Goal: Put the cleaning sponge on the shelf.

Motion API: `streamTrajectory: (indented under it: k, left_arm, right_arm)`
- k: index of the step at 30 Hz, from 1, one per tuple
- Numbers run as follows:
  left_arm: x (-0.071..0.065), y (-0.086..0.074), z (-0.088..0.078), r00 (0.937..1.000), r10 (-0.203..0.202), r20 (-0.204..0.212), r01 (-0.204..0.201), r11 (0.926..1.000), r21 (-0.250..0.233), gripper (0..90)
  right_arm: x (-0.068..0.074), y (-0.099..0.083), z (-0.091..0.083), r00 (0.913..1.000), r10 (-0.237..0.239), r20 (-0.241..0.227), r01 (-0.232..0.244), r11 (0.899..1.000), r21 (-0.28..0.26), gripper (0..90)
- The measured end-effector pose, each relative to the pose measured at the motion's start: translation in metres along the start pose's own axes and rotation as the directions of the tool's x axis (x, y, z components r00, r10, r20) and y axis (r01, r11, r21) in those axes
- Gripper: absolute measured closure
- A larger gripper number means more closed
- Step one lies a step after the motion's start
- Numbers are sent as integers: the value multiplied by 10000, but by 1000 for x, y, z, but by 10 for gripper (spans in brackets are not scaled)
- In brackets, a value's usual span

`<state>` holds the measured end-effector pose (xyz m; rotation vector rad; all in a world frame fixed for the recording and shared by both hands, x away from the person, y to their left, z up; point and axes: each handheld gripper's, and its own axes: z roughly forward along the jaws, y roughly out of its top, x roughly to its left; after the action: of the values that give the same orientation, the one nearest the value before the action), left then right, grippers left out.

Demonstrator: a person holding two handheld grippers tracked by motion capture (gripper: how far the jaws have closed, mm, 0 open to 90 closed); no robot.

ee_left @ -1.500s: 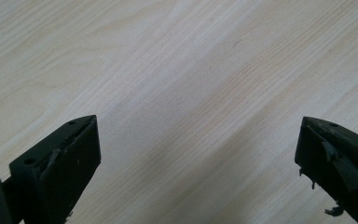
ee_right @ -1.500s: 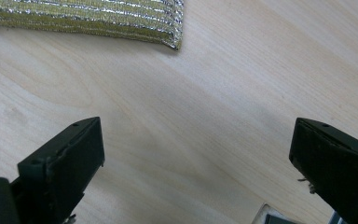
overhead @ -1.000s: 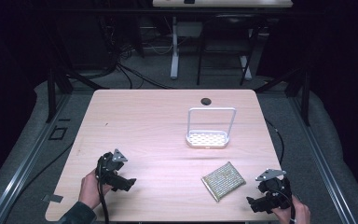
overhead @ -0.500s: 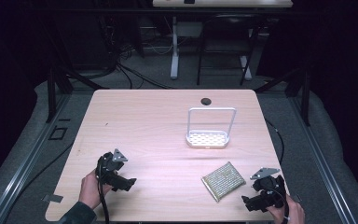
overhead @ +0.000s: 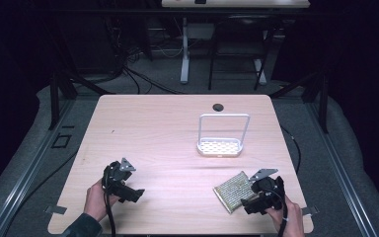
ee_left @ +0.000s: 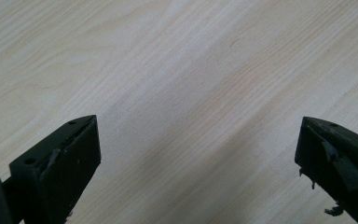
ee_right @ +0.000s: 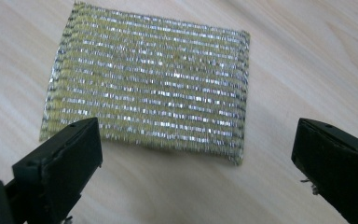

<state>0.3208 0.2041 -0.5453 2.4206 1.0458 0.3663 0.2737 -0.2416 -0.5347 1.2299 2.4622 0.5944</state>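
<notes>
Both black two-jaw grippers stand wide open and empty: left gripper [overhead: 137, 194] over bare pale wooden table [overhead: 158, 133], right gripper [overhead: 248, 205] just beside a flat yellow-and-silver mesh scouring pad [ee_right: 149, 84]. Well beyond sits a white perforated rack [overhead: 219, 146].

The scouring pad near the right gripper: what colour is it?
Yellow with silver stripes; the right gripper view shows it best.
</notes>
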Motion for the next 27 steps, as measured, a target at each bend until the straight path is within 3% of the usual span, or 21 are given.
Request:
streamTrajectory:
  k: [6,10,18,23,25,27]
  left_arm:
    - [0,0,0,10000,17,30,-17,10000,-1,4]
    - [0,-1,0,10000,33,47,-33,10000,27,4]
    - [0,0,0,10000,25,43,-25,10000,36,5]
    - [0,-1,-1,10000,-5,32,5,10000,25,5]
    - [1,-1,-2,10000,-24,-4,24,10000,23,5]
    - [1,-1,-2,10000,-14,-6,14,10000,45,5]
  right_arm:
    - [2,15,14,10000,50,-52,-48,9996,290,4]
    - [4,23,24,9999,26,-139,-15,9968,799,0]
    - [3,25,31,9996,5,-292,29,9932,1168,27]
    - [5,26,32,9995,-271,-179,292,9914,1272,45]
    - [4,25,34,9994,-1,-352,46,9916,1291,58]
    - [-2,23,36,9944,590,-873,-464,9890,1402,93]
